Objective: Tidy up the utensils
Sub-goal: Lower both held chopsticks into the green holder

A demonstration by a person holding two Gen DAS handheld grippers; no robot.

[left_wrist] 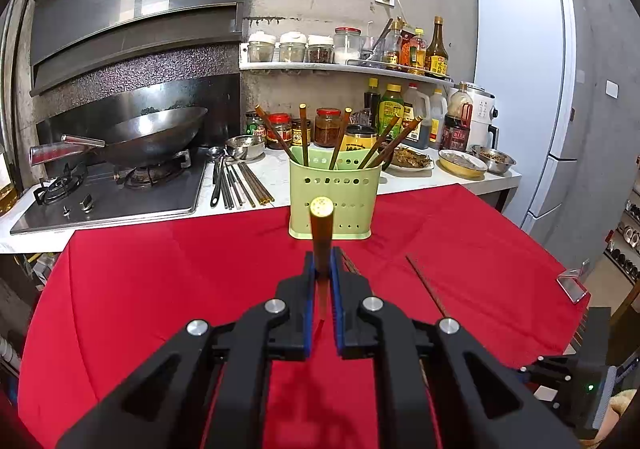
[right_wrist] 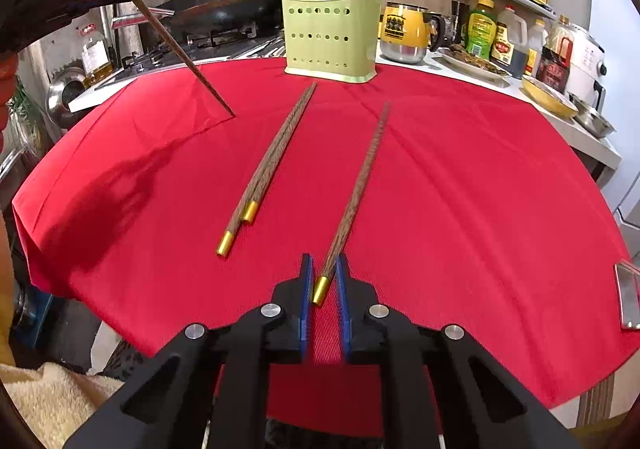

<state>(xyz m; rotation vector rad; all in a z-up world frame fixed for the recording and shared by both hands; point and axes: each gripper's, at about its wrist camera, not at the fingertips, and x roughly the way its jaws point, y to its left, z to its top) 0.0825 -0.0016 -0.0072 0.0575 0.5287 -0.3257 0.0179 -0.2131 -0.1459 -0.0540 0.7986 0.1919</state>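
Chopsticks are the job: loose ones go from the red-clothed desk (right_wrist: 460, 185) into the green holder (left_wrist: 335, 198).

Left wrist view: left gripper (left_wrist: 322, 269) is clenched on a single chopstick (left_wrist: 321, 233), gold cap up and pointing fwd, shaft running down btw the blue pads (left_wrist: 308, 289). Holder stands straight ahead at the far edge of the cloth, already carrying several chopsticks that fan out of its top. Gripper is lined up w/ it, probably so the stick can travel straight over and drop in tip-first. Another chopstick lies on the cloth to the right; its near end is cut off by the gripper body.

Right wrist view: right gripper (right_wrist: 322, 273) sits low over the desk, jaws straddling the gold-capped end of a loose chopstick (right_wrist: 360, 185) that points away toward the holder. Small gaps seem to show on both sides of the cap, so I'd call it released and not yet squeezing, tho the angle is poor. Approaching at the thick end makes sense: more to grab, and the tip leads into the holder. A pair of chopsticks (right_wrist: 264, 177) lies touching side by side just left, waiting its turn. Upper left, the left gripper holds its stick slanted, tip down near or on the cloth.
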